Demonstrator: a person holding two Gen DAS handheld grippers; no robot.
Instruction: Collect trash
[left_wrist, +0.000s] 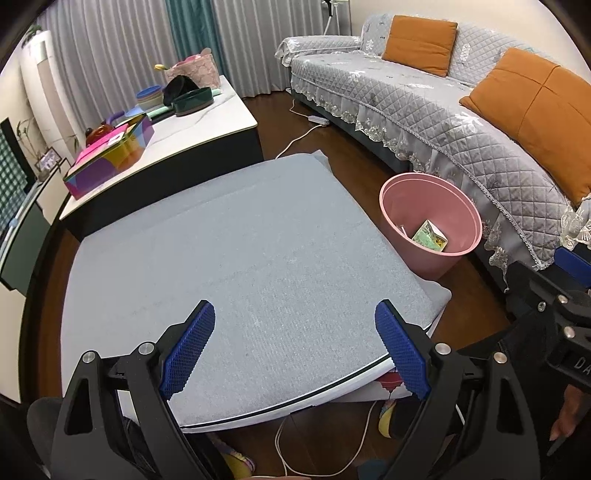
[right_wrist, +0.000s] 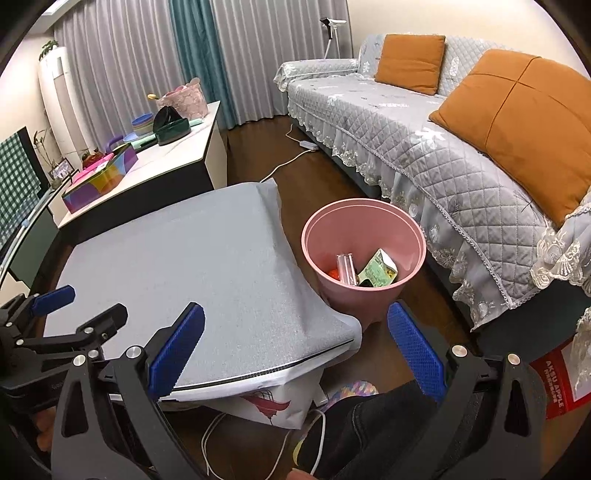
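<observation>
Table (left_wrist: 258, 258) looks bare; the bin (right_wrist: 364, 258) off its right edge holds a carton (right_wrist: 378, 273). Both tongs, left (left_wrist: 295, 347) and right (right_wrist: 295, 354), gape wide, holding nothing; collecting seems finished.

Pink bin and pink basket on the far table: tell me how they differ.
The pink bin stands on the floor beside the sofa; the pink basket sits on the white table. The pink bin has smooth plain walls; the pink basket shows a scale-like pattern. The pink bin holds a green carton and other trash; the pink basket's contents are unclear. Both are pink and open-topped.
</observation>
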